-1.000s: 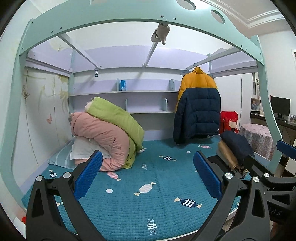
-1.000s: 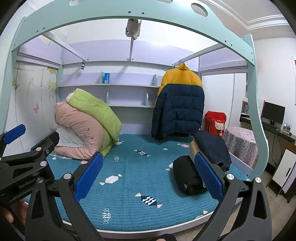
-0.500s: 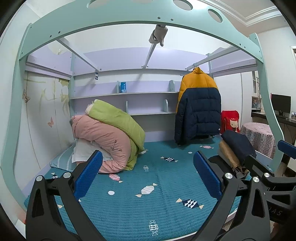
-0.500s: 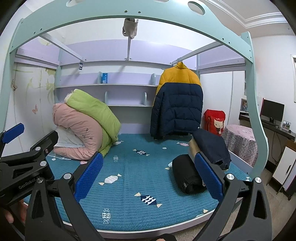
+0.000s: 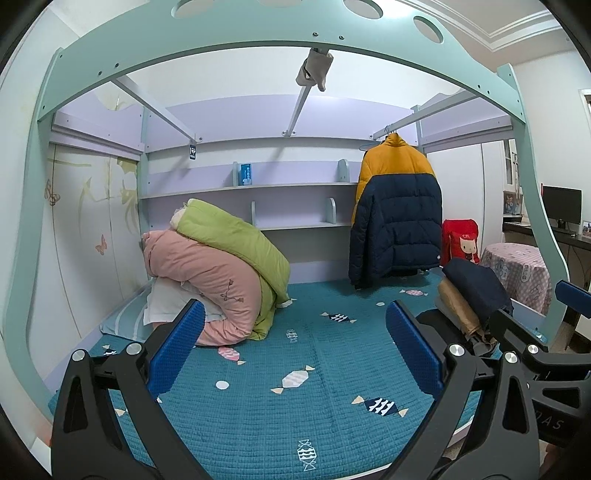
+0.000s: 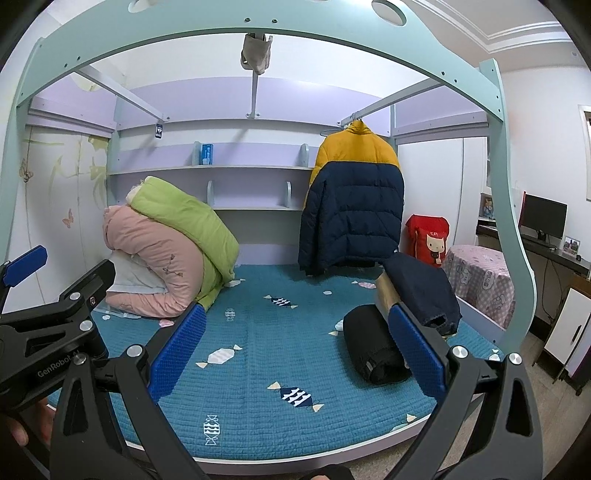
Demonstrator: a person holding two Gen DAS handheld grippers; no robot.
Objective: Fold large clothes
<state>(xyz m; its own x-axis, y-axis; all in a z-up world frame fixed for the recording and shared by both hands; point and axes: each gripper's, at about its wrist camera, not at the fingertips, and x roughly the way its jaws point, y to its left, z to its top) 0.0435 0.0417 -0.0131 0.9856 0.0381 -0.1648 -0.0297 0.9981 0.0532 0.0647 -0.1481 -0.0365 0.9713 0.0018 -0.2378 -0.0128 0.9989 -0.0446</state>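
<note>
A yellow and navy puffer jacket (image 5: 397, 218) hangs on a hanger from the rail at the back right of the bed; it also shows in the right wrist view (image 6: 351, 199). My left gripper (image 5: 295, 350) is open and empty, held above the near part of the teal mattress (image 5: 295, 398). My right gripper (image 6: 295, 350) is open and empty too, beside the left one. Folded dark and tan clothes (image 6: 417, 291) and a rolled black garment (image 6: 373, 343) lie at the mattress's right edge.
Pink and green quilts (image 5: 218, 269) are piled at the back left. A mint bed frame arch (image 5: 295, 33) spans overhead, with shelves (image 5: 243, 188) behind. A red bag (image 6: 428, 236), a covered table (image 6: 480, 277) and a desk with a monitor (image 6: 543, 218) stand to the right.
Both grippers have tilted slightly upward, so the bed and jacket sit lower in view. Both stay open and empty.
</note>
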